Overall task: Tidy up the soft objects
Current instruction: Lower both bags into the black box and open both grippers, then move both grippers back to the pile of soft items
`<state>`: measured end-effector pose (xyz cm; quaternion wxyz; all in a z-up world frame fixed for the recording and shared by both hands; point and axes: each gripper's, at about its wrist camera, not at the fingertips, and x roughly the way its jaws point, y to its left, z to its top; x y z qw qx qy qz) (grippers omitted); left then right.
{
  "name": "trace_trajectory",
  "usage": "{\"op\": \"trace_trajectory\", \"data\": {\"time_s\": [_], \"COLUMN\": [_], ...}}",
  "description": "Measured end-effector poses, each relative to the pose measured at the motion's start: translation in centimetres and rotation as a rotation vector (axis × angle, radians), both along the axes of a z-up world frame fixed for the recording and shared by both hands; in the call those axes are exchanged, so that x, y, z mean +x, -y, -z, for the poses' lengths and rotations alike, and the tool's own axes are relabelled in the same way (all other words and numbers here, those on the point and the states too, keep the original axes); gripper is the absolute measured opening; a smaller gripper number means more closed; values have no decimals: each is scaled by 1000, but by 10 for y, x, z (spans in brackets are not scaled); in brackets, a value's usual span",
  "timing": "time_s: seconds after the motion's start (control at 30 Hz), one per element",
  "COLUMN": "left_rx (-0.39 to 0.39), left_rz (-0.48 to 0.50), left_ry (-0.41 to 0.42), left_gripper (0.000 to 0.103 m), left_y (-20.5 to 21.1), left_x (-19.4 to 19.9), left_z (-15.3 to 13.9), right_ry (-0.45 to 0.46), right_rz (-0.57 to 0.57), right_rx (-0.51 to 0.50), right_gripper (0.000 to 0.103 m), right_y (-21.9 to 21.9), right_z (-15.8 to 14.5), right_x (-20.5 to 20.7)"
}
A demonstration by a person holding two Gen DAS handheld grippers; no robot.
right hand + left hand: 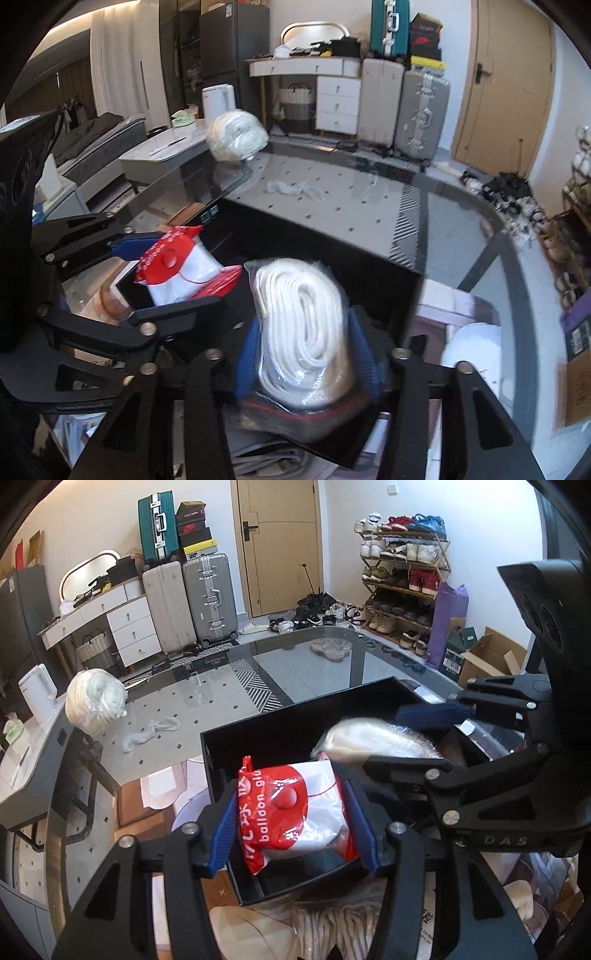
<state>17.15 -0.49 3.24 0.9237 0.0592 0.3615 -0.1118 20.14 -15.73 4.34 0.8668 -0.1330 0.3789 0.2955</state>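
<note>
1. Two hand-held grippers, both black with blue finger pads, both over one open black box (pixel 280 734) at the lower middle of each frame.
2. Left hand-held gripper (pixel 291 819), lower centre of the left wrist view: clamped on one red and white packet (pixel 291 808) printed "balloon glu…", held above the near left corner of the box.
3. Same red and white packet (pixel 181 269) seen at middle left of the right wrist view, between the blue pads (pixel 129 246) of the left hand-held gripper.
4. Right hand-held gripper (pixel 306 354), lower centre of the right wrist view: closed on one clear bag of coiled white rope (pixel 303 325), slightly blurred, held over the box interior.
5. Same rope bag (pixel 373 738) visible right of centre in the left wrist view, inside the box outline, with one blue pad (pixel 432 712) of the right hand-held gripper just above it.
6. Glass tabletop (pixel 229 686) under the box, filling the middle of both frames.
7. One larger white bundle in clear wrap (pixel 94 698) at the left edge of the tabletop, well apart from the box.
8. One small crumpled white cloth (pixel 151 731) lying flat on the tabletop between the bundle and the box.
9. Three suitcases (pixel 208 598) by the far wall, upper left of the frame: one teal, stacked on top of the other two.
10. One shoe rack (pixel 402 576) at upper right, full of shoes.
</note>
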Motion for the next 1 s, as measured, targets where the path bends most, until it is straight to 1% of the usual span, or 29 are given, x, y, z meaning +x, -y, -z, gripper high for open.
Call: {"op": "trace_trajectory", "data": {"time_s": [0.07,0.1,0.13,0.17,0.2,0.23,0.27,0.37,0.43,0.5,0.53,0.57,0.67,0.73,0.87,1.0], "left_rx": [-31,-39,-52,-54,-49,-34,-26,-34,-34,-35,-37,-40,-64,-71,-97,-118], "left_rz": [6,6,5,-1,-10,-33,-48,-84,-117,-149,-161,-172,-184,-190,-213,-233], "left_ry": [6,10,19,28,35,48,56,69,77,90,93,96,114,117,123,109], "left_gripper": [66,68,72,74,76,83,90,96,103,103,103,103,103,103,103,103], "left_y": [-2,-2,-3,-4,-4,-4,-5,-11,-15,-16,-18,-19,-22,-24,-30,-36], "left_x": [-6,-8,-12,-15,-17,-22,-24,-33,-39,-47,-52,-57,-73,-83,-99,-111], "left_z": [-3,-4,-7,-9,-11,-13,-15,-19,-20,-22,-21,-22,-23,-22,-21,-11], "right_ry": [23,44,58,73,91,97,101,120,123,127,131,131,123,109,95,76], "right_rz": [10,18,28,41,60,67,71,97,98,97,95,95,91,86,81,68], "right_rx": [15,25,26,25,31,43,63,90,104,106,111,111,118,124,120,121], "right_gripper": [65,71,80,84,91,97,99,101,102,102,102,102,102,102,102,102], "right_y": [6,11,15,18,24,29,35,48,55,59,62,62,65,69,71,72], "right_z": [-5,-10,-13,-16,-21,-23,-27,-37,-40,-43,-45,-45,-44,-39,-34,-26], "right_x": [-3,-6,-9,-12,-15,-19,-23,-36,-47,-56,-66,-66,-82,-96,-109,-127]}}
